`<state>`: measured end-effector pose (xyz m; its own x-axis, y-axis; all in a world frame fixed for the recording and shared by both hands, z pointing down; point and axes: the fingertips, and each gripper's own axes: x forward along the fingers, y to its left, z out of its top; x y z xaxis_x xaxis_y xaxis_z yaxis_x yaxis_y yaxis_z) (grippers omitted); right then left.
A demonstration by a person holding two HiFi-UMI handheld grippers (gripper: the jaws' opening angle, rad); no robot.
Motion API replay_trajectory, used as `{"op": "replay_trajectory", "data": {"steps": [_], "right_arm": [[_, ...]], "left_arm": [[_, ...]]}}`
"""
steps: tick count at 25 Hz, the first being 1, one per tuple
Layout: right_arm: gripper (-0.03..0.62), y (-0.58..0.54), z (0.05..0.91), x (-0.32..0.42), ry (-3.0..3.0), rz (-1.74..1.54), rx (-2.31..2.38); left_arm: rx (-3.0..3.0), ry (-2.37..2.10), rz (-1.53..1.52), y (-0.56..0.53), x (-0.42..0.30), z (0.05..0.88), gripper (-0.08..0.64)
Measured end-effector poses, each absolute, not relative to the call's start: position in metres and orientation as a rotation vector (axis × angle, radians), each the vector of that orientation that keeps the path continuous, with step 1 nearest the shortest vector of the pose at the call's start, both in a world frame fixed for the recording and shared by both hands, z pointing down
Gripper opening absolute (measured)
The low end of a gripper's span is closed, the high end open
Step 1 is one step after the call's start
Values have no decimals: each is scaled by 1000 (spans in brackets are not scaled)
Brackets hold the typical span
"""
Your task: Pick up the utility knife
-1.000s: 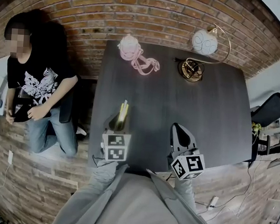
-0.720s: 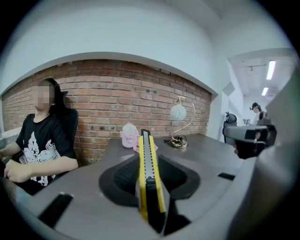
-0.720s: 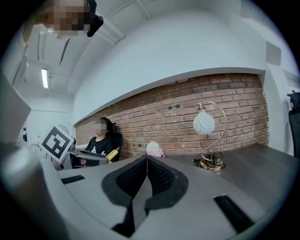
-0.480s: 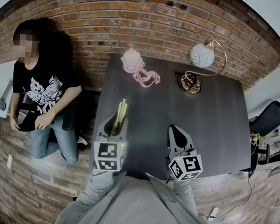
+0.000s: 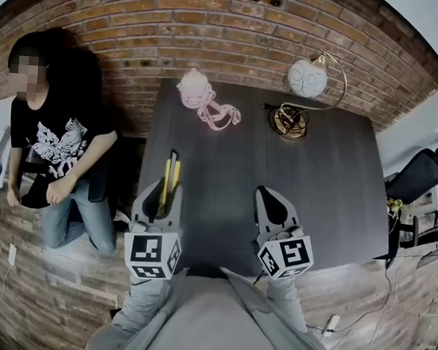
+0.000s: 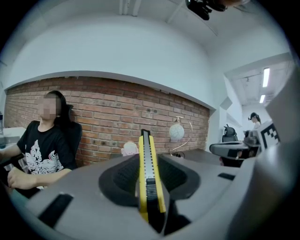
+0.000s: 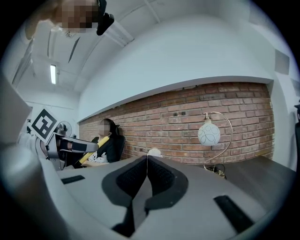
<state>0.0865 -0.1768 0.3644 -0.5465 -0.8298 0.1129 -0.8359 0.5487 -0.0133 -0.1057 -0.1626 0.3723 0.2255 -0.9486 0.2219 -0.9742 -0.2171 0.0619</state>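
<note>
Pick looks done: the left gripper (image 5: 167, 195) has its fingers clenched on the yellow utility knife (image 6: 149, 174), carried up off the dark table (image 5: 308, 184), the right gripper (image 7: 146, 159) pinched together on nothing, so only steadying remains, I'd say.

The left gripper (image 5: 162, 190) has lifted the knife (image 5: 172, 167) higher above the surface's (image 5: 294, 168) near-left edge. The right gripper (image 5: 268, 198) rose slightly.

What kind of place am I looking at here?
Probably an office or studio workspace: a dark table stands by a brick wall, a globe lamp sits on it, and an office chair shows at the right edge.
</note>
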Motion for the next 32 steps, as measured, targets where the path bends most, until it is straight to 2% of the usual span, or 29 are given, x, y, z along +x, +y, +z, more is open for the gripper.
{"op": "replay_trajectory", "data": {"steps": [32], "right_arm": [[18,-179,372,101,-2651,158,1515]], "left_arm": [[2296,-1784,260,-167,-98,390,132]]}}
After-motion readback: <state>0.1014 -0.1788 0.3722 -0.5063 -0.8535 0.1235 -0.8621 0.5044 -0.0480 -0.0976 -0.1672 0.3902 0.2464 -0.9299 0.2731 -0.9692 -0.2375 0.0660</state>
